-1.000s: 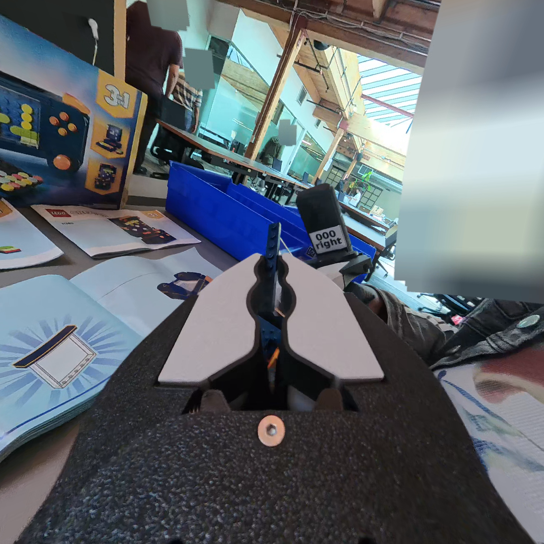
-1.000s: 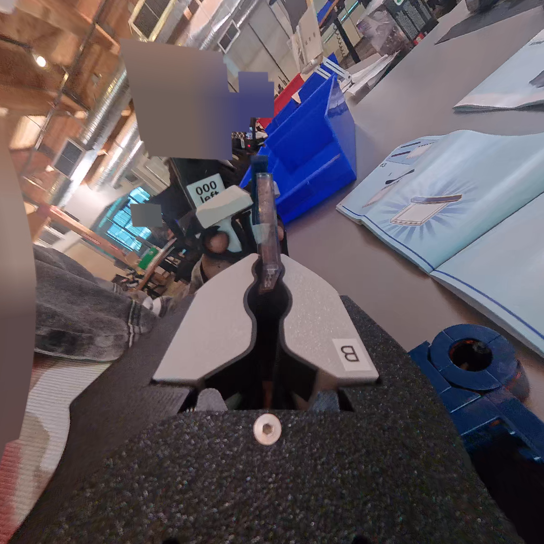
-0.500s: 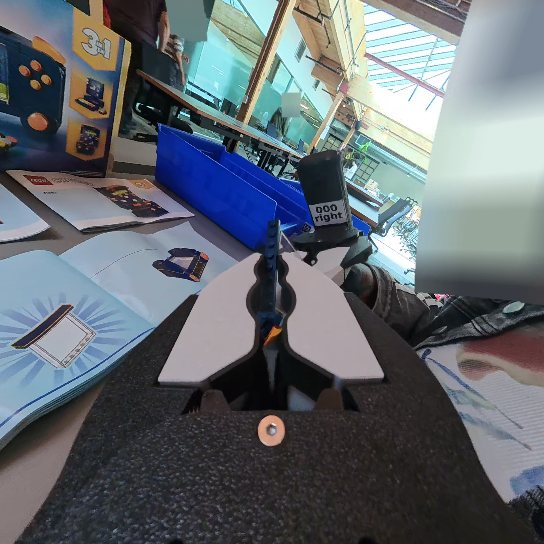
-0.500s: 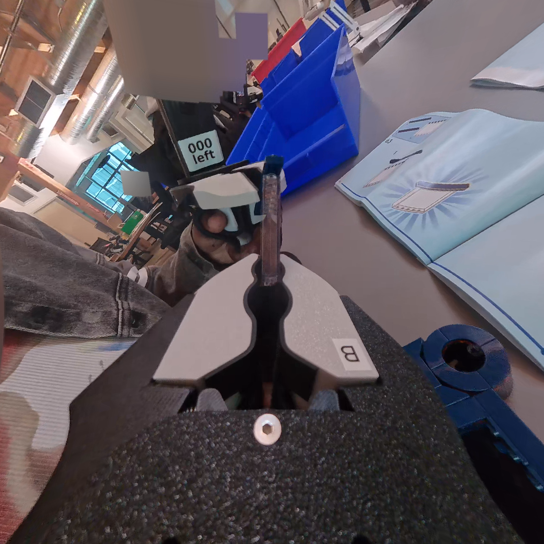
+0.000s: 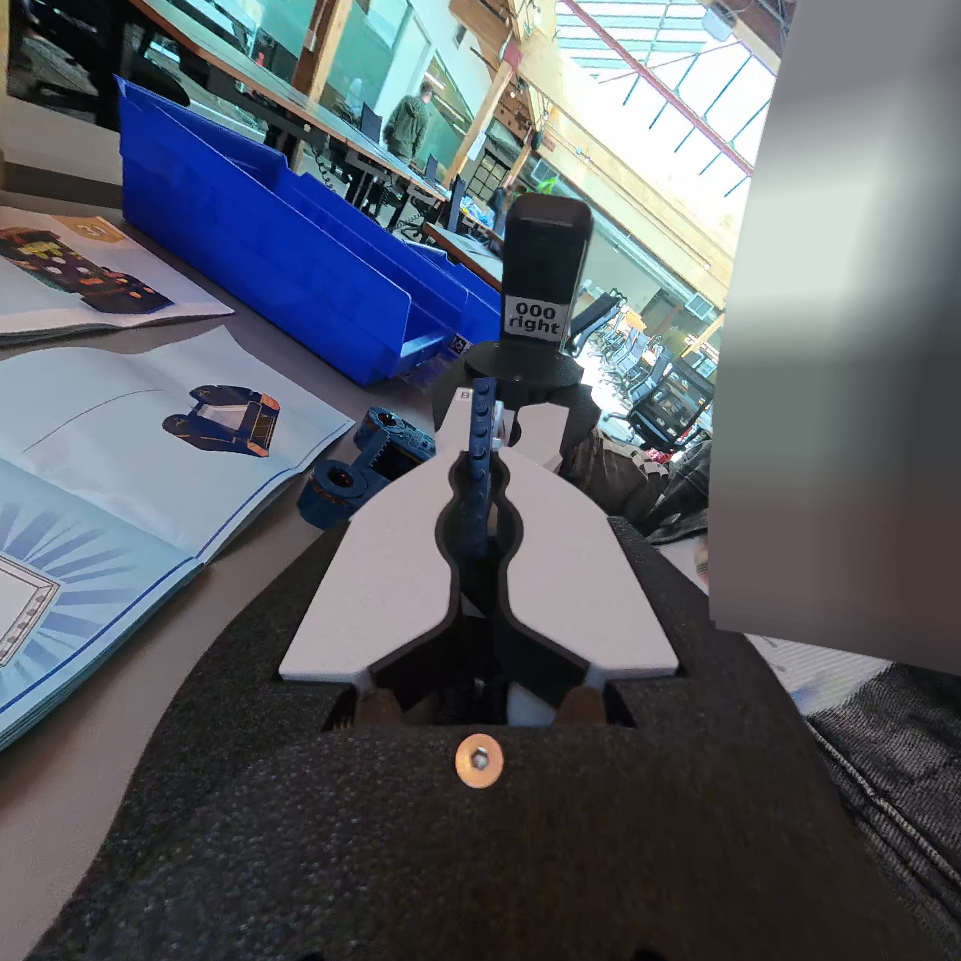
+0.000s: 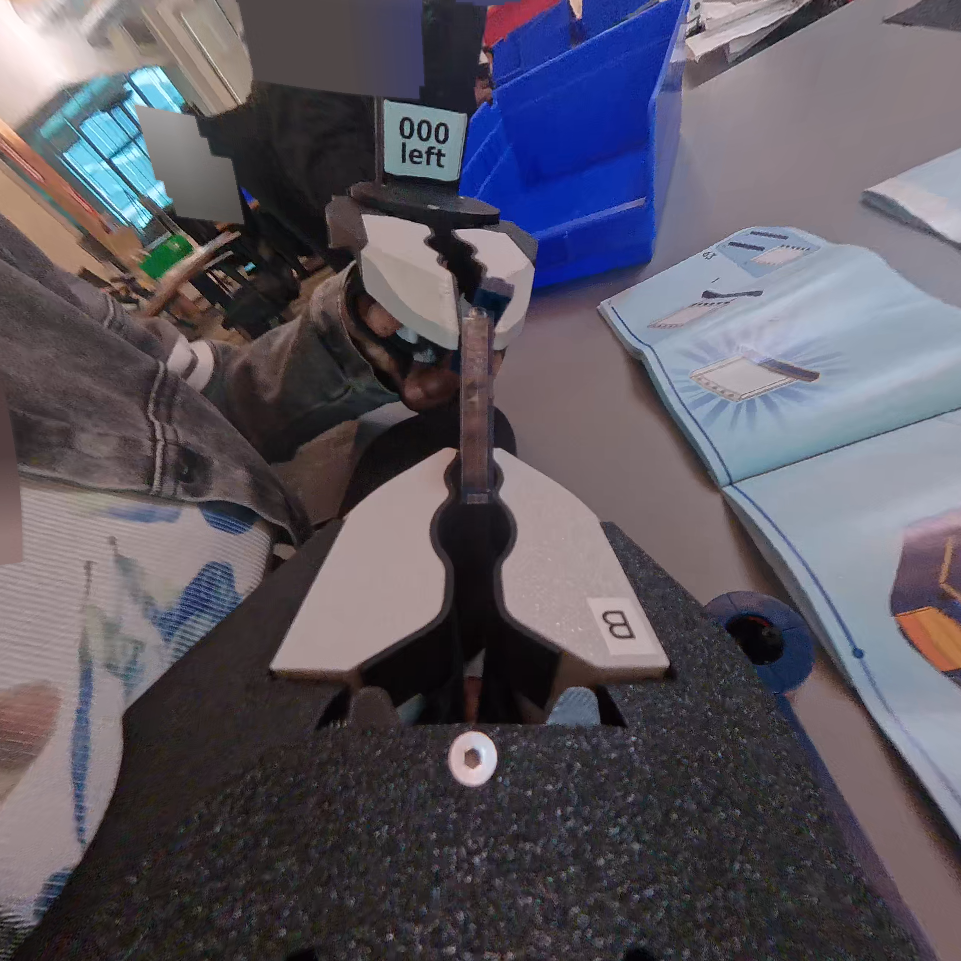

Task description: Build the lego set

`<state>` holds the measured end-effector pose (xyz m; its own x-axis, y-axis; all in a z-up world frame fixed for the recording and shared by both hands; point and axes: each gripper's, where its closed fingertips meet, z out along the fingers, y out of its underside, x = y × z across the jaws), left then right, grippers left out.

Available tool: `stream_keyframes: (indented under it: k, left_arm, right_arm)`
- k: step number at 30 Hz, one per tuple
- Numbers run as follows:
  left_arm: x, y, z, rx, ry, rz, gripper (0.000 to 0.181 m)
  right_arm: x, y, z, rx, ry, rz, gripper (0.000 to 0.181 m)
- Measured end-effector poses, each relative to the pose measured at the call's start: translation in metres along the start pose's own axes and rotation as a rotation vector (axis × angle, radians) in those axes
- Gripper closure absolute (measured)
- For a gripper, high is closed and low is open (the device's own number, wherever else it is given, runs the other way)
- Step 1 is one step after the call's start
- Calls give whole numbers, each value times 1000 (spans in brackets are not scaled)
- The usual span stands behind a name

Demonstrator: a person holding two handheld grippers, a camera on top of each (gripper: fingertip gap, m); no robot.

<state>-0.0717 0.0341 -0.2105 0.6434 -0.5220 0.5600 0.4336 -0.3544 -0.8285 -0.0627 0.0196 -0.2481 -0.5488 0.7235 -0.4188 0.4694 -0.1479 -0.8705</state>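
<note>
My left gripper (image 5: 476, 463) is shut on a dark blue studded plate (image 5: 479, 442) that stands edge-on between the fingers. My right gripper (image 6: 474, 463) is shut on a thin clear smoky plate (image 6: 476, 395) that sticks out forward. The two grippers face each other tip to tip above the table. The right gripper (image 5: 499, 426) shows just beyond the blue plate in the left wrist view. The left gripper (image 6: 447, 281) shows with its blue plate (image 6: 493, 297) at the clear plate's far end. I cannot tell whether the plates touch.
A partly built dark blue model with round ends (image 5: 364, 463) lies on the grey table, also at the right of the right wrist view (image 6: 759, 639). An open instruction booklet (image 5: 130, 468) (image 6: 806, 390) lies beside it. Blue bins (image 5: 270, 249) (image 6: 572, 171) stand behind. The grippers' ends are close to 4 centimetres from one another.
The two grippers have moved closer together and now meet tip to tip. Both views have swung, so the blue model now shows in the left wrist view. Both stay shut on their plates.
</note>
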Motion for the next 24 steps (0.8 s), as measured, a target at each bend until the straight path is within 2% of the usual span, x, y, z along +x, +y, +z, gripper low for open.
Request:
stream_keyframes:
  k: [4, 9, 10, 12, 18, 24]
  left_arm:
    - [2, 4, 0, -28, -3, 44, 173]
    - [15, 15, 12, -89, 67, 88, 173]
    - [20, 20, 18, -116, 81, 113, 173]
    - [21, 12, 21, -92, 45, 181, 174]
    - [17, 21, 20, -140, 75, 137, 174]
    - [13, 28, 15, -205, 55, 175, 173]
  right_arm:
    - [0, 4, 0, -48, 1, -36, 174]
    - [-18, 12, 12, -102, -116, 9, 175]
    - [-26, 7, 16, -69, -158, 35, 175]
    - [-27, 0, 13, -14, -201, 94, 176]
    - [-24, 10, 12, -58, -195, 76, 175]
    - [-20, 18, 17, -115, -172, 26, 175]
